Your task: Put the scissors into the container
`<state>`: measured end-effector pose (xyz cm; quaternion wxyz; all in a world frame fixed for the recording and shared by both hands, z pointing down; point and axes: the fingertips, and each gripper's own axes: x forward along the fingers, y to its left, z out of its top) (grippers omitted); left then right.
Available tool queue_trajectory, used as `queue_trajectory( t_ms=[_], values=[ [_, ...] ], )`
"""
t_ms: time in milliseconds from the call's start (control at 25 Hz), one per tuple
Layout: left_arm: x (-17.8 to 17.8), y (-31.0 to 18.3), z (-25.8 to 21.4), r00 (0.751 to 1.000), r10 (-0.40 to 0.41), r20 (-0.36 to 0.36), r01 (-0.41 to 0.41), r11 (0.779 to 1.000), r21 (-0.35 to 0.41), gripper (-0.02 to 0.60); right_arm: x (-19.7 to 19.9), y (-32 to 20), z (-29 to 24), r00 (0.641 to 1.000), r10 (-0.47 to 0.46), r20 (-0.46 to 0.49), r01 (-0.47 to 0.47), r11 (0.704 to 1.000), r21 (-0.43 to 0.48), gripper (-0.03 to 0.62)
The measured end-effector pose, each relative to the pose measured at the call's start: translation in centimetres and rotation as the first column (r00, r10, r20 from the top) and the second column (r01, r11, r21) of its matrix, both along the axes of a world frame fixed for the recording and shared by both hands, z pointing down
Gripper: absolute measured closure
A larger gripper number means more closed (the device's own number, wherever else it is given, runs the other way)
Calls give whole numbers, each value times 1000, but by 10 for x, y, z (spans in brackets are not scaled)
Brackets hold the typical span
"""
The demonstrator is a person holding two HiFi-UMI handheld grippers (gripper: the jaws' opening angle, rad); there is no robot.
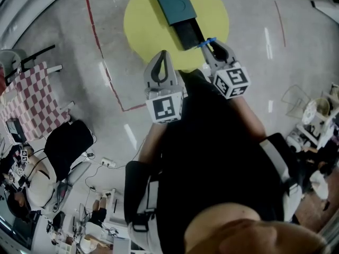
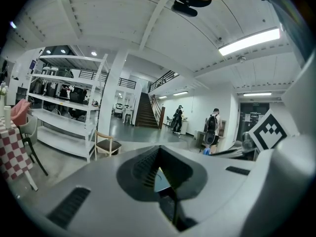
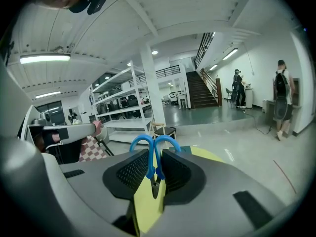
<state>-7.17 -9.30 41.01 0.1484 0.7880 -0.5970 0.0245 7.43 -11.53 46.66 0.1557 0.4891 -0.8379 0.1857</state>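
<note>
A round yellow table (image 1: 143, 25) lies ahead of me. On it rests a dark teal container (image 1: 174, 3) with a black part (image 1: 189, 33) jutting toward me. My right gripper (image 1: 216, 47) hovers at the table's near edge, just beside the black part, shut on the blue-handled scissors (image 1: 208, 42). In the right gripper view the scissors' blue loops (image 3: 154, 149) stick up between the jaws, with the yellow table (image 3: 148, 201) below them. My left gripper (image 1: 162, 57) is over the table's near edge further left, its jaws closed together (image 2: 159, 169) and holding nothing.
A red tape line (image 1: 100, 52) runs across the grey floor left of the table. A checkered table (image 1: 32, 97) and a black chair (image 1: 69, 142) stand at the left, with cluttered desks around. White shelving (image 2: 69, 107), a staircase (image 3: 207, 90) and standing people (image 3: 281, 100) are far off.
</note>
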Motion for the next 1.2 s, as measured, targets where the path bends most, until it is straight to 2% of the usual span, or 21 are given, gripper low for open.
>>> queue_trajectory(
  t_ms=[520, 880, 1200],
  values=[
    [8, -48, 14, 999, -42, 4, 42, 998, -46, 583, 5, -47, 60, 999, -46, -24, 43, 993, -111, 511],
    [4, -68, 31, 998, -61, 5, 61, 995, -78, 583, -7, -59, 119, 996, -76, -46, 64, 971, -229, 511],
    [17, -75, 36, 998, -68, 12, 69, 993, -99, 583, 6, -60, 164, 988, -121, -94, 88, 952, -294, 511]
  ],
)
